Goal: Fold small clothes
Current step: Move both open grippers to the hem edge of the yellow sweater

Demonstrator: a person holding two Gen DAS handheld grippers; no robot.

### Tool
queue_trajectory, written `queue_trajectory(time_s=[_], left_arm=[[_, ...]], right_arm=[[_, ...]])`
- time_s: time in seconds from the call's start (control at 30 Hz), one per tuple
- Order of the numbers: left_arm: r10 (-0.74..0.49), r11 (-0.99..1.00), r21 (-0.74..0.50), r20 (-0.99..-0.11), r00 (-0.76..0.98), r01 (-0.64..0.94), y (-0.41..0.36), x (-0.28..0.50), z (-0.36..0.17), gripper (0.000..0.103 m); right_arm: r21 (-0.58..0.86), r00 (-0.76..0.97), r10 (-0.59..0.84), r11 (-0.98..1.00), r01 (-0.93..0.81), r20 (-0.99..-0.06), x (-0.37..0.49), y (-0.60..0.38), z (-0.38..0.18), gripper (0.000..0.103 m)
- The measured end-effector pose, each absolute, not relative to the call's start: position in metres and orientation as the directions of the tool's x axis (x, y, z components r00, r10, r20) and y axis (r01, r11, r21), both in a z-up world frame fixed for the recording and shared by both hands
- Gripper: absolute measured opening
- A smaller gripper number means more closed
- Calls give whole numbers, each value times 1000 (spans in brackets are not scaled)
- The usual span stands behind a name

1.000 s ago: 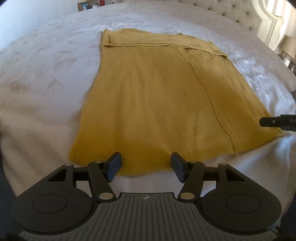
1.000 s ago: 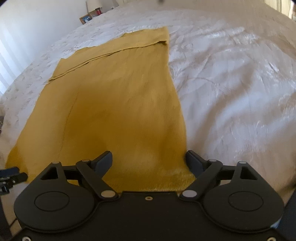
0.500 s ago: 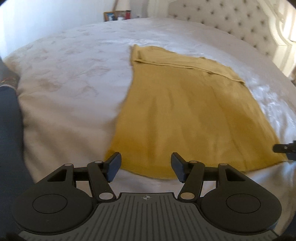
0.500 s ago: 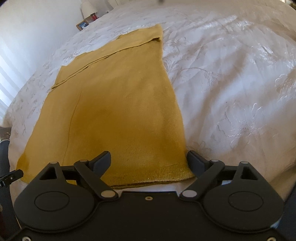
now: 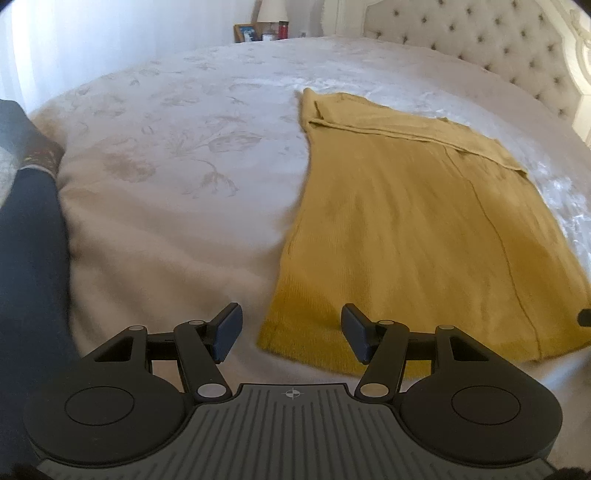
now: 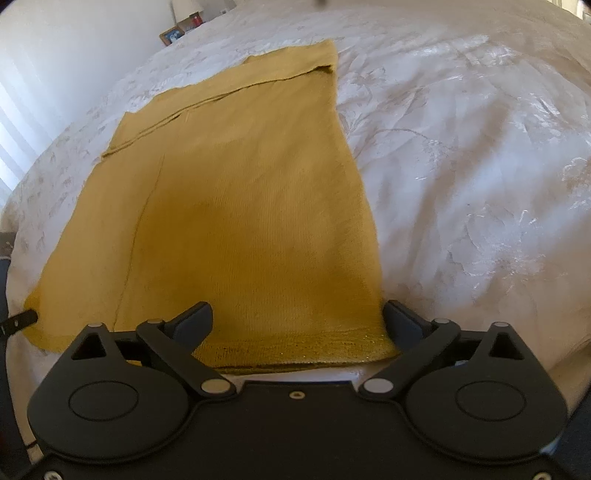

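A mustard-yellow knitted garment [image 5: 406, 229] lies flat on a white bedspread with a faint floral pattern [image 5: 166, 155], its far edge folded over into a narrow band. A cream button-tufted headboard [image 5: 480, 48] stands at the far right; a bedside surface beyond the bed carries a lamp base [image 5: 272, 10], a framed picture [image 5: 245, 32] and a small red container [image 5: 283, 29]. A dark upholstered edge [image 5: 29, 258] borders the bed at the near left. The left gripper [image 5: 291, 332] hovers over the garment's near left corner, jaws partly apart and empty. The right gripper [image 6: 297, 325] straddles the near right corner; its jaws have just been opening and stand wide, the hem between them, pads clear of the cloth.
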State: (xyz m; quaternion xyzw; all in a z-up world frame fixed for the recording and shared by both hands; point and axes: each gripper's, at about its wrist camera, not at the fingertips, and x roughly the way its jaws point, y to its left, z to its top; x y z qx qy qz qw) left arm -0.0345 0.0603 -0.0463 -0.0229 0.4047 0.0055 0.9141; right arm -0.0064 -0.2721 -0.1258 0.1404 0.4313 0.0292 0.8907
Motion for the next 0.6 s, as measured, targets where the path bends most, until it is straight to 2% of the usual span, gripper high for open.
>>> queue_trajectory(time_s=[0.1,0.2,0.27,0.47,0.6], left_arm=[[-53,998,-69,-755,653,1,61,-23,-56,60],[-80,996,-90,-768,636,16,59,-15,-64,71],[-95,994,-105,-771,630,21,58,-12,-68,81],[-116,993,-100,-770,627,61,51,-11,-72,101],[-97,995,-64,-778,620,75,43,-7,-76,102]], right_arm=[[246,617,161,968,55,-771,-4,-267,-127,103],[229,613,151,972,50,-775,-4,-264,-128,103],[228,613,150,972,51,-776,-3,-264,-129,103],[186,603,125,982,40,-788,-1,-257,-130,103],[159,590,109,987,34,-800,1,-254,-131,103]])
